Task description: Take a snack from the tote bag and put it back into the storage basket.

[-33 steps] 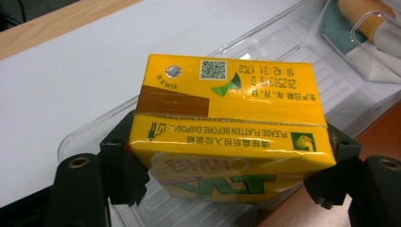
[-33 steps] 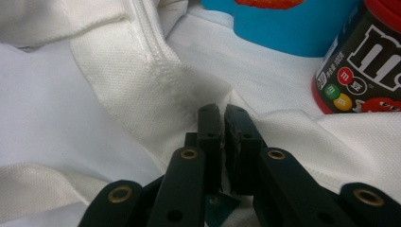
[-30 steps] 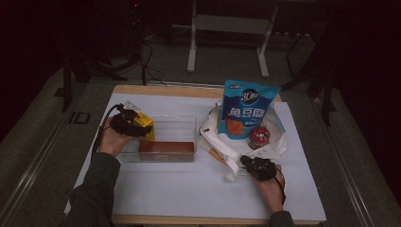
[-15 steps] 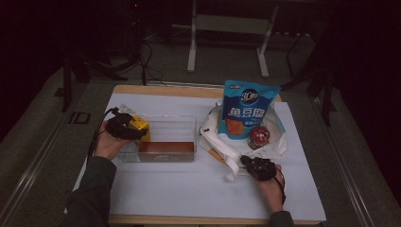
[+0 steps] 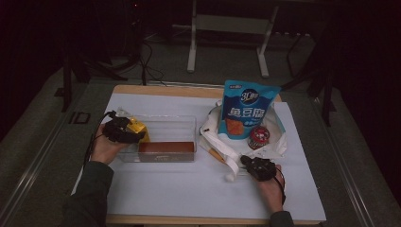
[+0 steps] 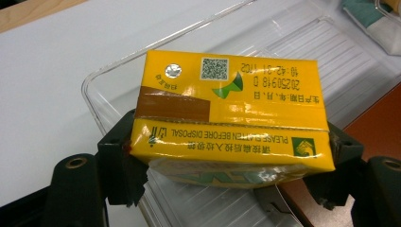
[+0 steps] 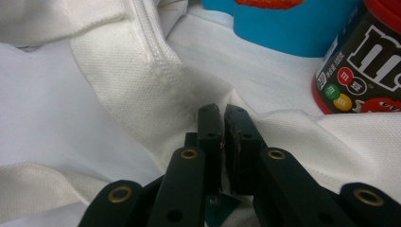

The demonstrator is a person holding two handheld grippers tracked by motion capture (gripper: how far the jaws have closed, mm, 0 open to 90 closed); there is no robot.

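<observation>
Holding the yellow carton [image 6: 231, 118] crosswise by its ends, the left gripper [image 5: 124, 131] hung over the clear bin's [image 5: 187, 124] near-left corner. The right gripper [image 7: 222, 127], jaws nearly shut, pinched the white bag [image 7: 142, 90].

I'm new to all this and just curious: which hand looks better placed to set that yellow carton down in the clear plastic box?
Left. The left gripper already clamps the yellow drink carton right over the clear plastic box. The right gripper is shut, off by the white cloth bag, so it probably only steadies that.
</observation>
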